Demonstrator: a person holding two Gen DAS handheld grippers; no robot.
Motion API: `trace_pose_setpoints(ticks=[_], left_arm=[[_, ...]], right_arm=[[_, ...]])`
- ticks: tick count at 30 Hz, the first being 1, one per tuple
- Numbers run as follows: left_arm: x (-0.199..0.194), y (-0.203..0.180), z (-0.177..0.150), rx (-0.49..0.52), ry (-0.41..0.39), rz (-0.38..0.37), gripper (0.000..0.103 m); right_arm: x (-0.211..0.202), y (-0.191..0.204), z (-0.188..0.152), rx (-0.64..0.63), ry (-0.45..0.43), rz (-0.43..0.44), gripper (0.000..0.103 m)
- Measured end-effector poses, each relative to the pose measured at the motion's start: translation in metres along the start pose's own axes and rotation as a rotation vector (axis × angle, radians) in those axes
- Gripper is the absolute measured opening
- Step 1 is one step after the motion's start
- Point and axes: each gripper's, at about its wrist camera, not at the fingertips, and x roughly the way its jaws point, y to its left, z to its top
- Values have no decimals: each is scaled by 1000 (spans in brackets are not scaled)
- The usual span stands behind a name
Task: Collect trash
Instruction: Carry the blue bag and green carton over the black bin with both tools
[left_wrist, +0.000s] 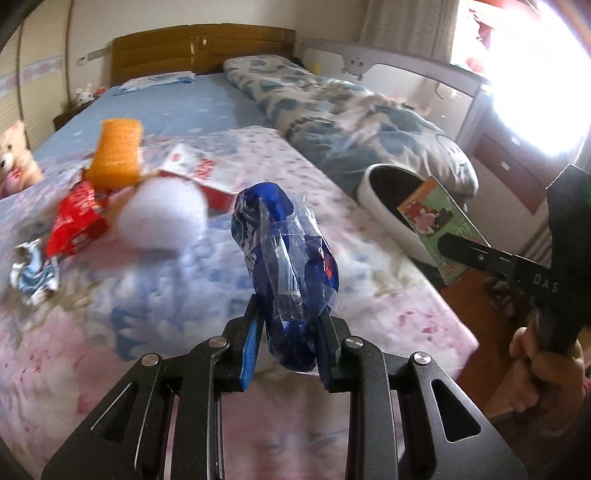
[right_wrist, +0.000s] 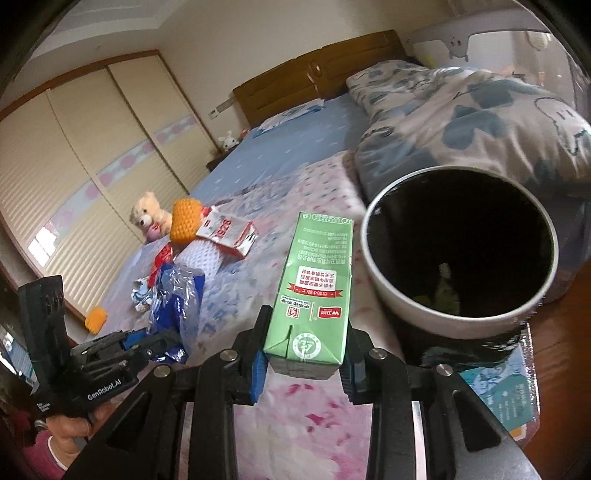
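Note:
My left gripper (left_wrist: 288, 332) is shut on a crumpled blue plastic wrapper (left_wrist: 284, 266) and holds it above the bed; it also shows in the right wrist view (right_wrist: 173, 295). My right gripper (right_wrist: 304, 354) is shut on a green milk carton (right_wrist: 314, 288), held up just left of the white bin (right_wrist: 458, 251) with a black liner. In the left wrist view the carton (left_wrist: 439, 218) is at the bin's (left_wrist: 391, 206) rim. More trash lies on the bed: an orange foam net (left_wrist: 114, 151), a white foam net (left_wrist: 162, 214), a red wrapper (left_wrist: 74, 225), a red-and-white box (left_wrist: 199, 173) and a crumpled scrap (left_wrist: 33, 273).
The bed has a pink floral cover (left_wrist: 258, 424), a blue sheet and a rolled quilt (left_wrist: 332, 110). A teddy bear (right_wrist: 147, 218) sits at its left side. A wardrobe (right_wrist: 74, 166) lines the left wall. A teal booklet (right_wrist: 506, 395) lies on the floor by the bin.

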Motion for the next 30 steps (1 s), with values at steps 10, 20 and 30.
trace_pose_setpoints(ticks=[10,20,30], left_arm=[[11,-38,13,54,17,-52,24],[24,-68,24,109,30,-78,24],[45,-96,43,161,49,-100,24]], right_arm=[[-19,-21,4,22,-31,-31,32],[-31,-42,9,49,-49,-58,32],[-35,-75,22,93,-67,-97,32]])
